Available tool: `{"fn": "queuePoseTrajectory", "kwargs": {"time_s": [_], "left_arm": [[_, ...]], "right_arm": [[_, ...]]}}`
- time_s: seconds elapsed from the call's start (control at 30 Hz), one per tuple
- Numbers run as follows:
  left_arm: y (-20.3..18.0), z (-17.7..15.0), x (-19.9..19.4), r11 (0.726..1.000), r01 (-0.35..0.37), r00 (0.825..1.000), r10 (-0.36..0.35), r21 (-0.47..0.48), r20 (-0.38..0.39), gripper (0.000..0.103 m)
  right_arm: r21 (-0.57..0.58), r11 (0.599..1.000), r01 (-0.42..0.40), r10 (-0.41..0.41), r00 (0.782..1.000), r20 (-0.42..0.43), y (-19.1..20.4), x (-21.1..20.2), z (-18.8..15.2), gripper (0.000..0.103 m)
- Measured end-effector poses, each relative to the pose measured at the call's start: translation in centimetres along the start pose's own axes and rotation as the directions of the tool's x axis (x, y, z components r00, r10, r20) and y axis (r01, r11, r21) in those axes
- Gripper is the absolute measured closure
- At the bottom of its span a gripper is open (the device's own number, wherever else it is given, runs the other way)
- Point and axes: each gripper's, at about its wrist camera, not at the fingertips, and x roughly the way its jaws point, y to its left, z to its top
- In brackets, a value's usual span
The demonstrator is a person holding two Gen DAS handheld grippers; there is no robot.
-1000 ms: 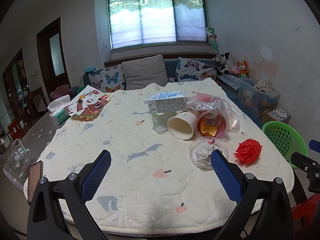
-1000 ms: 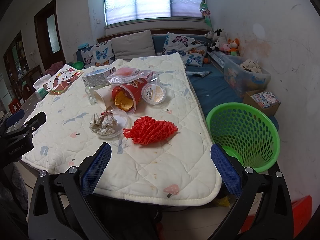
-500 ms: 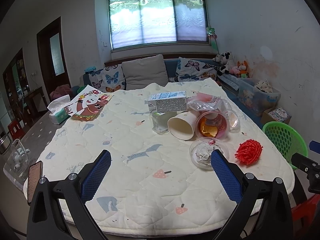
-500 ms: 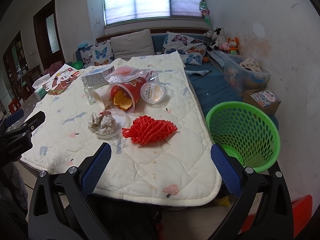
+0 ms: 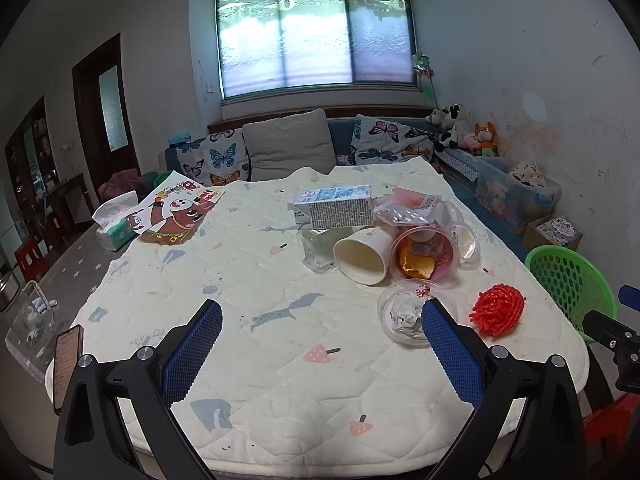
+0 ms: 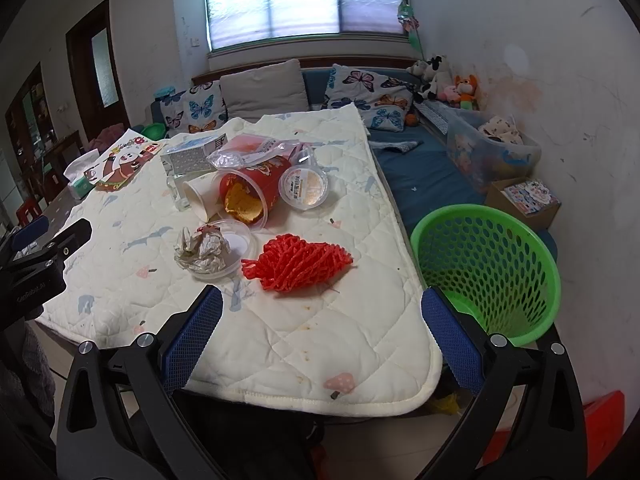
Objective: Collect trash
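I am holding the left gripper (image 5: 320, 354) above the near edge of the bench (image 5: 280, 400), its blue pads spread wide with nothing between them. I am keeping the right gripper (image 6: 322, 342) equally wide apart and empty over the bench's near right corner.

In the right wrist view, the trash is lying in a cluster at the centre of the frame. A red foam net (image 6: 298, 260) is resting on the quilted cover, just above the gap between the pads. To its left, touching or nearly so, a clear plastic lid (image 6: 236, 246) is carrying a crumpled paper wad (image 6: 200, 250). Behind these, a red snack tub (image 6: 248, 190) is lying on its side with its mouth toward the camera, and a white paper cup (image 6: 198, 198) is lying tipped beside it on the left. A sealed pudding cup (image 6: 305, 187) is sitting just right of the tub. A carton (image 6: 192, 156) and a clear plastic bag (image 6: 256, 148) are lying behind them.

A green basket (image 6: 486, 268) is standing off the bench at the right of the frame, beside the bench edge.

In the left wrist view, the same cluster is showing at centre right, with the foam net (image 5: 497, 314) to the right of my right-hand pad and the basket (image 5: 570, 280) at the far right edge.
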Motion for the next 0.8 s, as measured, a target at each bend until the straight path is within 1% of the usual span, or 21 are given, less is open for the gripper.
{"fn": "queuePoseTrajectory", "kwargs": {"time_s": [0.37,0.8], "left_arm": [[-0.3,0.4,0.4,1.0,-0.001,1.0,0.001,0.002,-0.003,0.006],[-0.3,1.5,2.6,1.0,-0.004,1.0,0.004,0.004,-0.024,0.006]], "right_arm": [[-0.003,1.0,-0.009,0.009,1.0,-0.006,0.0,0.7,0.6,0.004],[-0.014,1.0,-0.022,0.021,0.999,-0.029,0.2,2.6,1.4,0.004]]}}
